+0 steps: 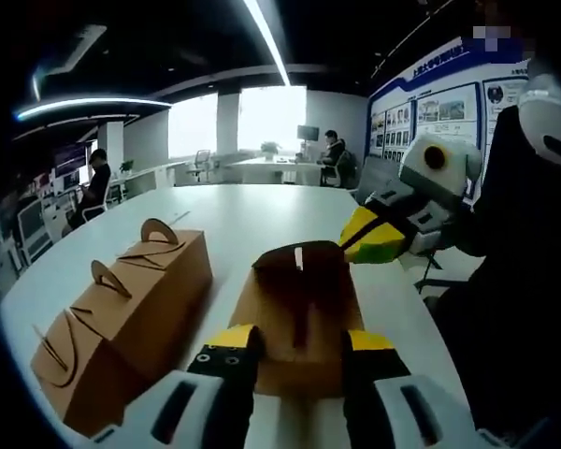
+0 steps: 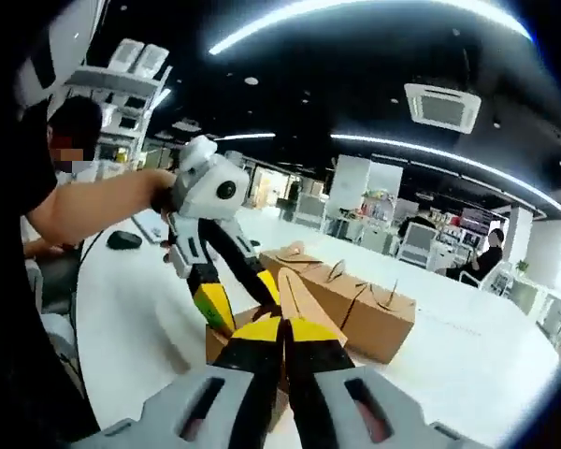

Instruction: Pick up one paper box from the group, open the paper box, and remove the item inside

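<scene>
- The paper box (image 1: pixel 304 323) being worked on lies on the white table (image 1: pixel 252 220) straight ahead of the left gripper (image 1: pixel 299 341), its long axis running away from that gripper toward the table's far side; its top flap (image 1: pixel 297 267) stands raised at the far end.
- In the left gripper view the left gripper's two jaws are spread to the width of the box and sit against its near sides (the yellow tips flank the cardboard).
- The right gripper (image 1: pixel 369 234) reaches in from the right in that view, its yellow tip at the edge of the raised flap.
- In the right gripper view the right gripper (image 2: pixel 282 329) has its jaws pressed nearly together, pinching the thin pointed flap (image 2: pixel 294 292) between the tips.
- The left gripper (image 2: pixel 234 304) shows there too, held by a person's hand (image 2: pixel 159 192), jaws down on the box (image 2: pixel 226 341).
- A row of closed boxes (image 1: pixel 122 318) with tab handles lies just beside the open one, on its left, long axes parallel to it (seen behind the flap (image 2: pixel 346 295) from the right gripper).
</scene>
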